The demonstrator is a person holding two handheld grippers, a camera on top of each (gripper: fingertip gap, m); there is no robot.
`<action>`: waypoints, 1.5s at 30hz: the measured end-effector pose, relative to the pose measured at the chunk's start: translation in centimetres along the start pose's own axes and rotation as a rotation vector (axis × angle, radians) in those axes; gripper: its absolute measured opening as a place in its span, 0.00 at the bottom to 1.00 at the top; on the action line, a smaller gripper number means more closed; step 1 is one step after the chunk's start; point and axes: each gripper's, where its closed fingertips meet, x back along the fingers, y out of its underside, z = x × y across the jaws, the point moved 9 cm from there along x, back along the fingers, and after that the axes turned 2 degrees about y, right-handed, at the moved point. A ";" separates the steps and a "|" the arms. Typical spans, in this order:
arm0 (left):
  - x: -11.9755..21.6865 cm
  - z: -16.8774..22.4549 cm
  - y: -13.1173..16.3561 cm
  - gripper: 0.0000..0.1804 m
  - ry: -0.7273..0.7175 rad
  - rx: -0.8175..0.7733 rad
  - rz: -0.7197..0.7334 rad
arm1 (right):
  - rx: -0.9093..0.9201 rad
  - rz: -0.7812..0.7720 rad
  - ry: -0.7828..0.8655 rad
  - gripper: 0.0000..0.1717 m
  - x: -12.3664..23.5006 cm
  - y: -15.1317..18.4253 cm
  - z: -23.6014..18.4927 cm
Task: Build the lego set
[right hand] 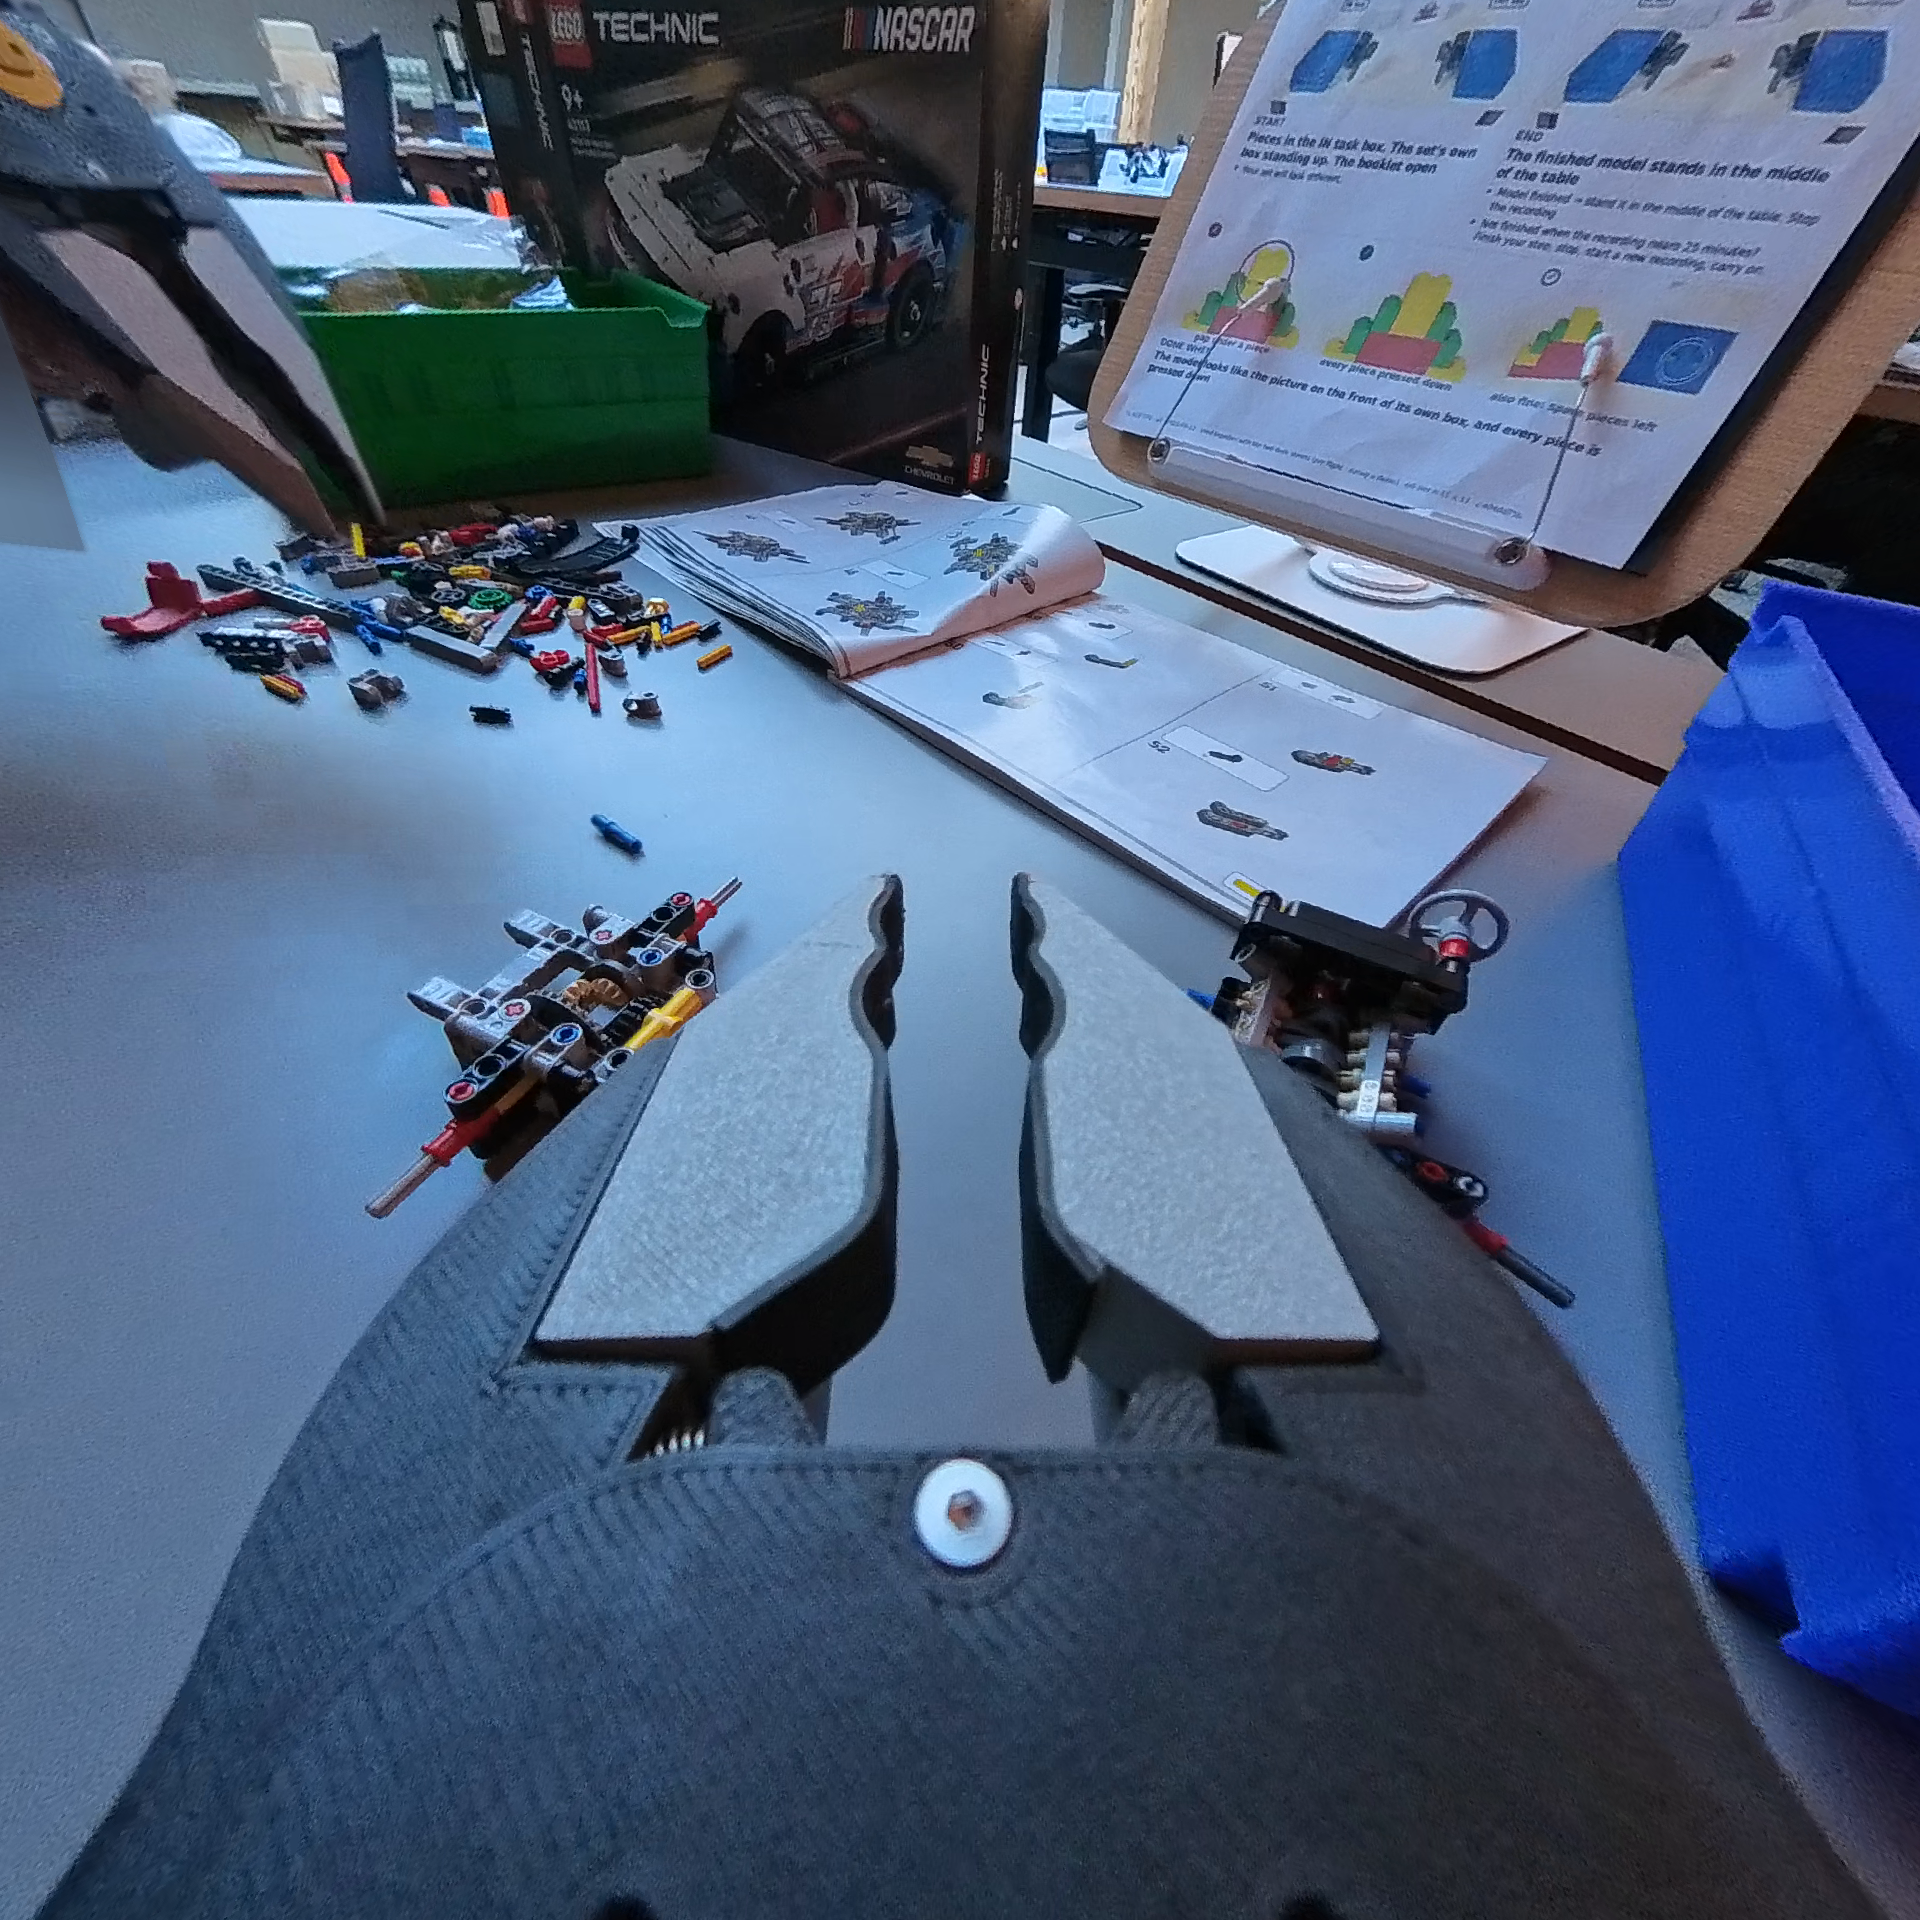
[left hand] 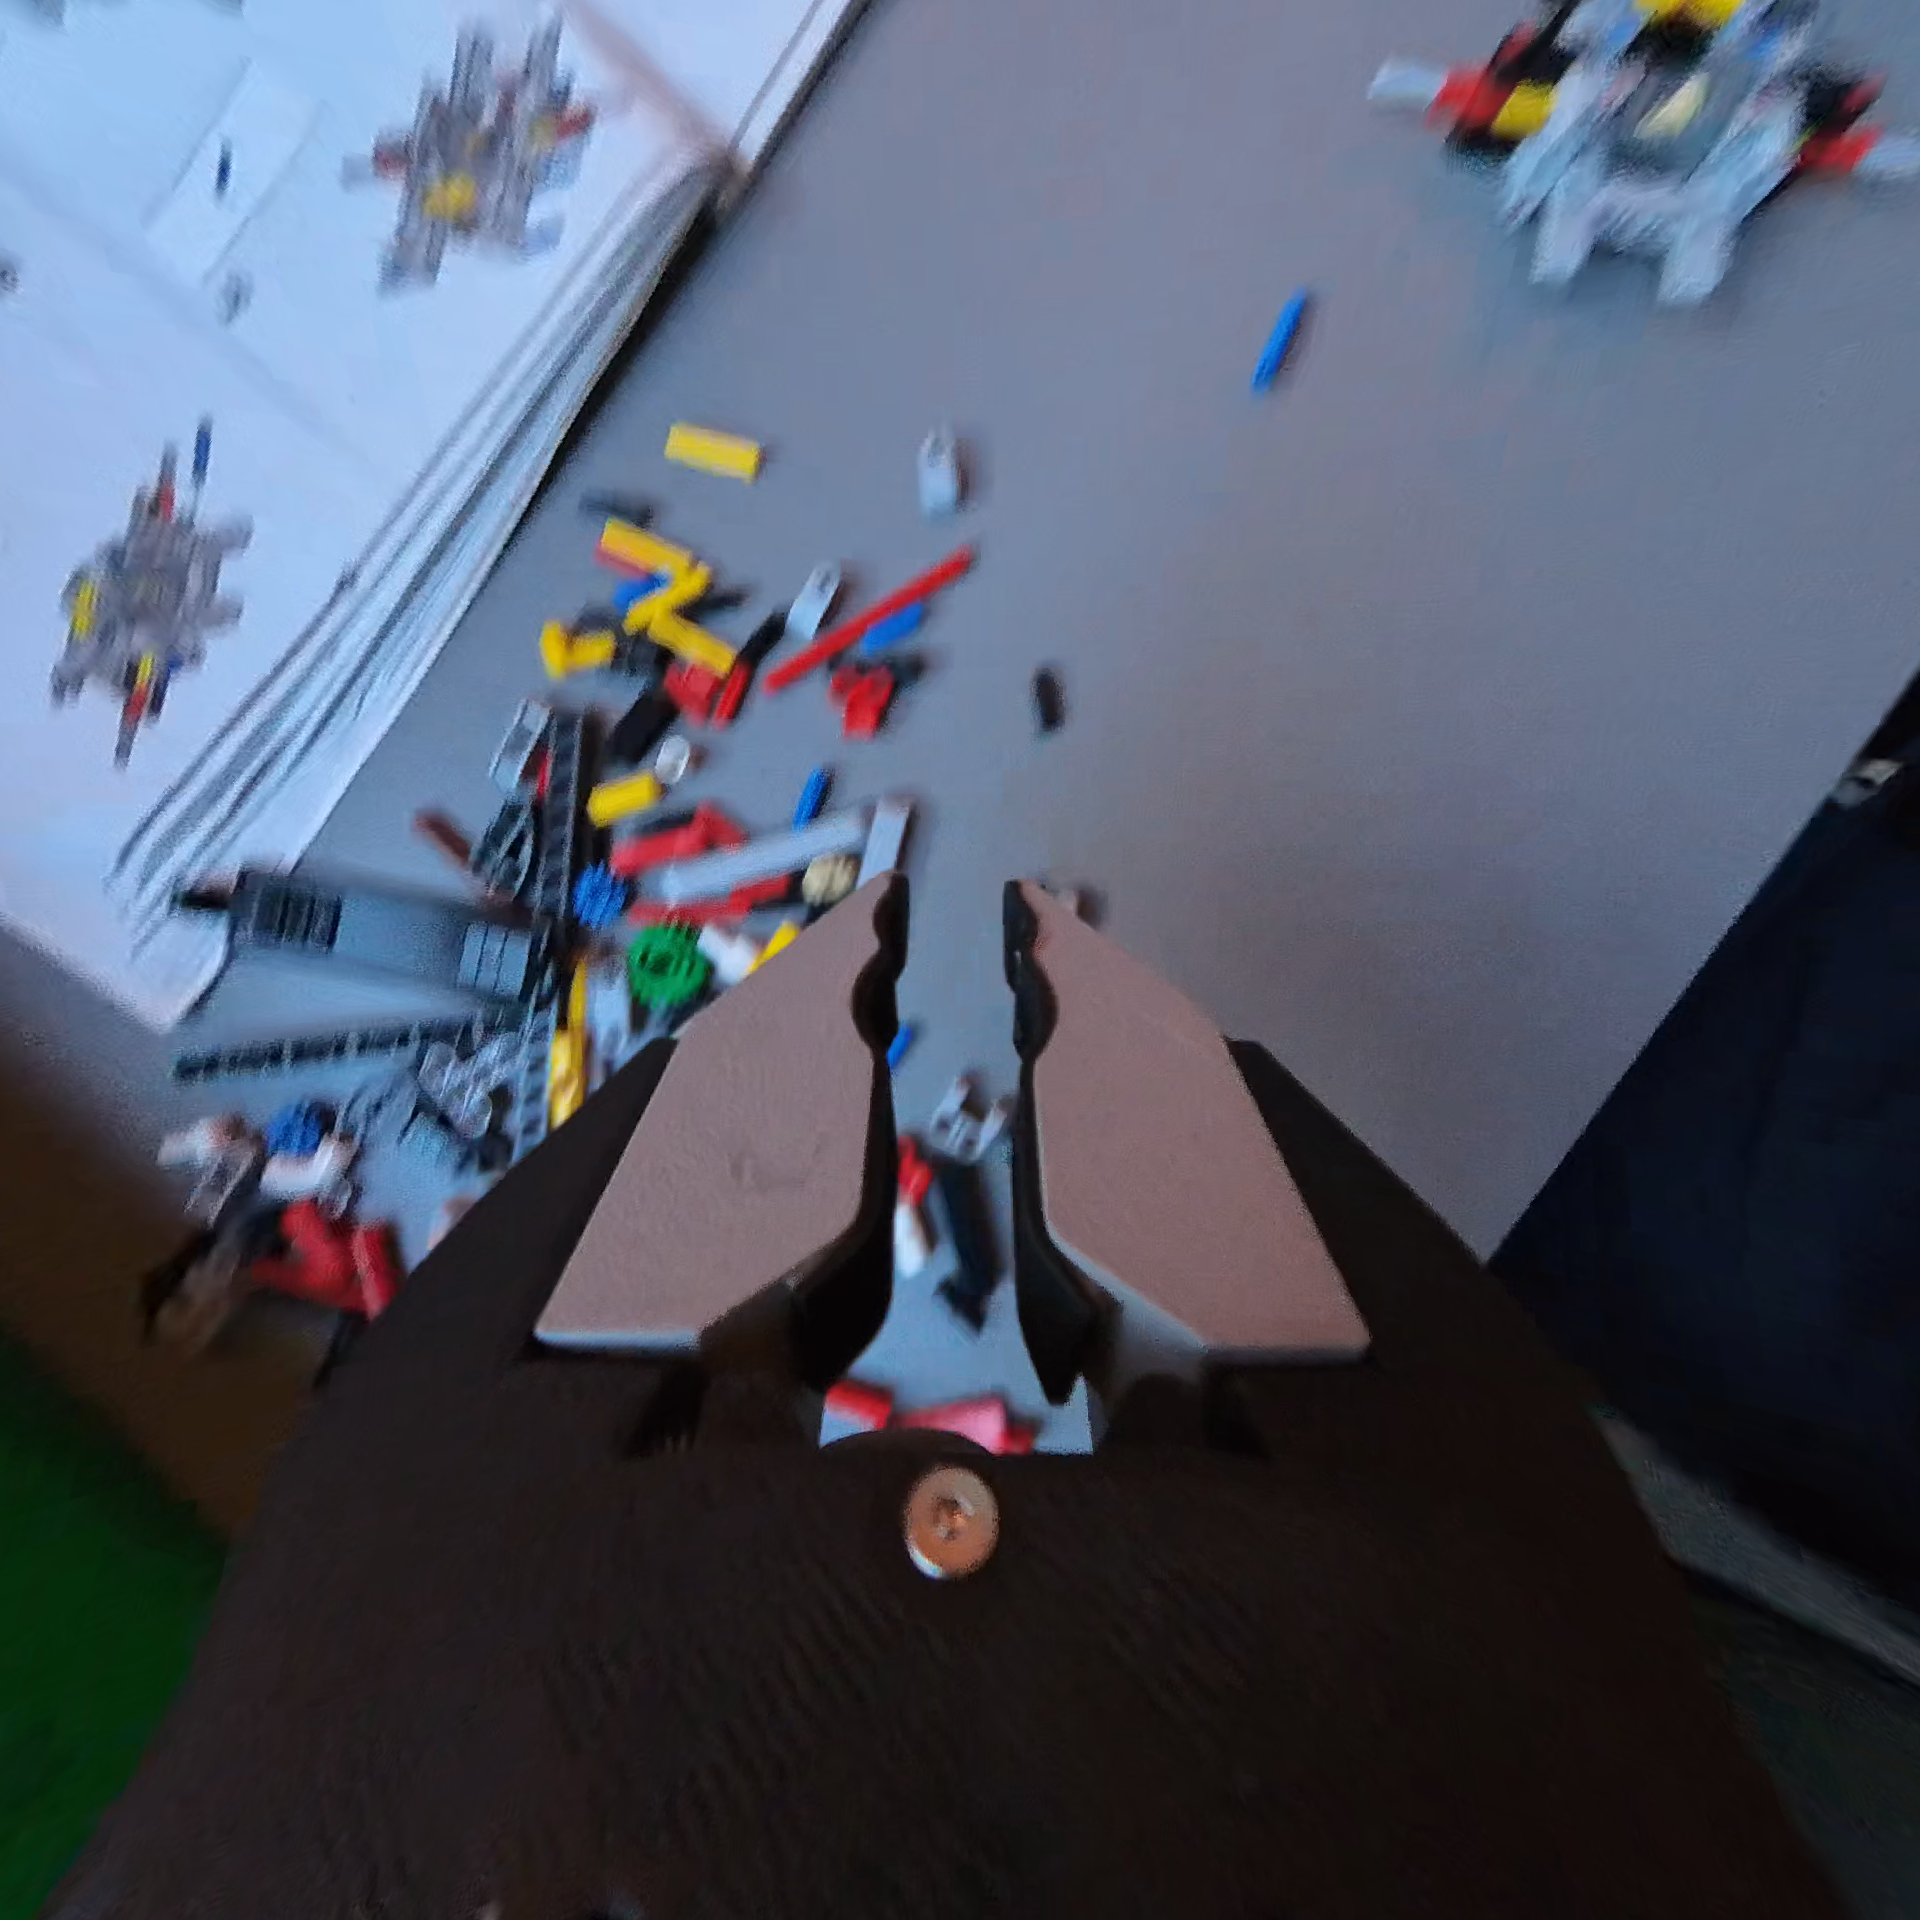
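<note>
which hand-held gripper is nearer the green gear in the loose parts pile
Left. The left hand-held gripper hangs right beside the green gear; the right hand-held gripper is farther back across the table.

A smooth grey table top (right hand: 312, 1039) with a soft sheen is seen. The right gripper (right hand: 956, 904) is made of dark plastic ribbed with fine printed layer lines; its fingers (right hand: 1143, 1143) are faced with matt, finely grained grey plates, and a bright metal screw (right hand: 962, 1512) is set at 6 o'clock of them. Glossy hard plastic is shown by the loose building pieces (right hand: 447, 613) and the small grey assembly (right hand: 566, 1003). The instruction booklet (right hand: 1143, 727) is of smooth printed paper. The blue bin (right hand: 1787, 1143) and green bin (right hand: 520, 384) are of smooth plastic. The set's box (right hand: 790, 208) is glossy printed card. The stand's board (right hand: 1164, 260) has a matt, wood-like edge.
</note>
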 end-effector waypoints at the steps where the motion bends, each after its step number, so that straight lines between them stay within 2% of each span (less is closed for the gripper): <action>1: 0.3 -0.5 1.2 0.08 -0.024 0.006 -0.036 | -0.001 -0.003 -0.003 0.10 -0.1 0.0 0.0; 4: 0.3 -1.4 3.7 0.07 -0.044 0.016 -0.089 | 0.001 -0.013 -0.006 0.10 -0.2 0.1 -0.1; 7: -0.3 -1.7 4.8 0.07 -0.033 0.006 -0.118 | -0.004 -0.020 -0.006 0.10 -0.3 0.2 -0.1; 14: -2.7 -1.6 4.7 0.06 -0.024 -0.140 -0.223 | -0.030 -0.017 0.000 0.10 -0.2 0.3 0.1; 17: -3.1 -1.8 4.6 0.01 0.000 -0.155 -0.233 | -0.028 -0.015 0.004 0.10 -0.2 0.3 0.2; 21: -3.3 -1.9 4.3 0.01 0.023 -0.153 -0.248 | -0.024 -0.019 -0.002 0.10 -0.3 0.4 0.1; 24: -2.8 -1.0 2.5 0.01 0.086 -0.149 -0.173 | -0.016 -0.017 -0.002 0.10 -0.2 0.3 0.0; 28: -2.2 2.2 -2.8 0.01 0.137 -0.240 -0.007 | -0.024 -0.014 -0.008 0.10 -0.3 0.3 0.0; 33: -8.3 7.8 -8.2 0.01 0.224 -0.389 -0.012 | -0.021 -0.034 -0.006 0.10 -0.4 0.5 0.0; 37: -12.6 8.9 -8.3 0.02 0.191 -0.401 -0.075 | -0.026 -0.034 -0.002 0.10 -0.1 0.6 0.1; 38: -12.5 9.0 -8.4 0.01 0.192 -0.387 -0.021 | -0.032 -0.030 -0.002 0.10 -0.1 0.6 0.2; 40: -12.7 8.7 -8.3 0.02 0.176 -0.350 -0.018 | -0.042 -0.026 -0.002 0.10 -0.1 0.6 0.4; 41: -12.7 8.7 -8.3 0.04 0.182 -0.331 0.001 | -0.047 -0.030 -0.001 0.10 -0.2 0.7 0.4; 42: -12.8 8.7 -8.2 0.11 0.193 -0.316 0.018 | -0.050 -0.037 -0.001 0.10 -0.3 0.7 0.5; 45: -12.4 8.4 -8.0 0.14 0.207 -0.305 0.069 | -0.039 -0.058 0.014 0.09 -0.5 0.9 0.5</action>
